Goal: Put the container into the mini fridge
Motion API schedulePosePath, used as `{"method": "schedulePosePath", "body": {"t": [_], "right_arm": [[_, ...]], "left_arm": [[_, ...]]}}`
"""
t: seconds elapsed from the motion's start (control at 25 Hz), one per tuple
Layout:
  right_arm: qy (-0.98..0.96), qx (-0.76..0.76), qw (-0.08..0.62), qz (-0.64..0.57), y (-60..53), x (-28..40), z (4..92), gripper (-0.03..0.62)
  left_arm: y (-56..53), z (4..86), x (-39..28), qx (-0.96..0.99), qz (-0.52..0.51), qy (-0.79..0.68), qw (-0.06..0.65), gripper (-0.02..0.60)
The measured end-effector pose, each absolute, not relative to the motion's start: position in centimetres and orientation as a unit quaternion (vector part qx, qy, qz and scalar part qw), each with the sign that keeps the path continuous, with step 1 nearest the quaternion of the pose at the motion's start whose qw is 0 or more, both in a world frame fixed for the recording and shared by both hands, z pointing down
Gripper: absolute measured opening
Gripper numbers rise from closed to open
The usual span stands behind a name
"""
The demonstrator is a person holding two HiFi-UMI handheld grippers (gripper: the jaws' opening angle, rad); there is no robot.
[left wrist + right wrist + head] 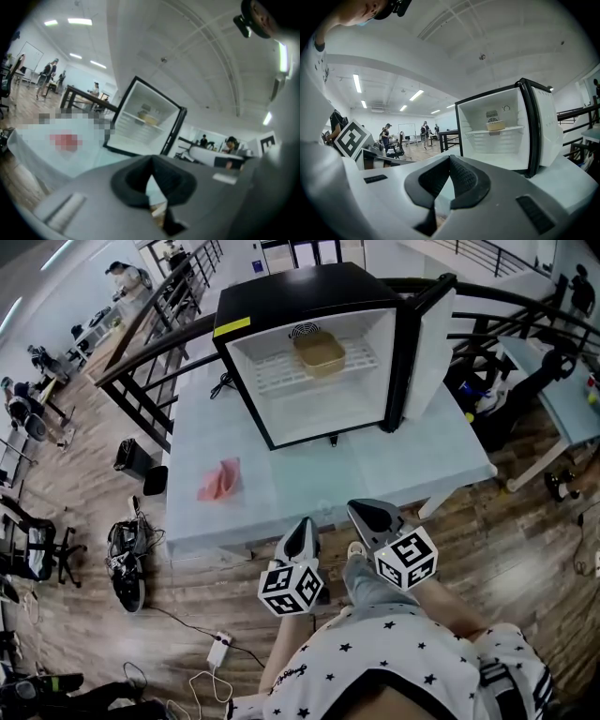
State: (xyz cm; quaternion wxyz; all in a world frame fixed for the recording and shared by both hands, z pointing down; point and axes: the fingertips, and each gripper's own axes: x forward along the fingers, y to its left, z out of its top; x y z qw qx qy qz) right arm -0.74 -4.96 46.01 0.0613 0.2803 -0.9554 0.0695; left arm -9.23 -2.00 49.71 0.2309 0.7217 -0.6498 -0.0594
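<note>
I have both grippers low at the near edge of the table (375,474), well back from the mini fridge (300,292) that stands at its far end. The left gripper (305,521) has its jaws pressed together, tips meeting in a point with nothing between them; its own view shows the same closed tips (151,160) aimed over the tabletop toward the fridge (125,108). The right gripper (357,506) sits just beside it, and its jaws are also pressed together and empty, as its view confirms (449,157). The fridge door (427,348) is swung wide open to the right, and the white inside is fully in sight. The container (319,351), a tan tub, sits on the wire shelf (281,371) toward the back of the fridge, under the round vent. I can make it out from the left gripper view (149,120) and more clearly from the right gripper view (495,125), where it rests on the shelf with the open door (548,126) to its right. A pink cloth (221,480) lies on the table's left part, apart from both grippers and from the fridge.
</note>
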Motion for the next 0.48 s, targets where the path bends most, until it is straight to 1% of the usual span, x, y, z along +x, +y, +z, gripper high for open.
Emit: {"method": "schedulePosePath", "body": {"t": [0.48], "right_arm": [[-0.956, 0.279, 0.049, 0.08, -5.34, -0.58, 45.07, 0.02]], "left_arm": [[-2.14, 49.14, -8.95, 0.718, -0.063, -0.652, 0.234, 0.006]]}}
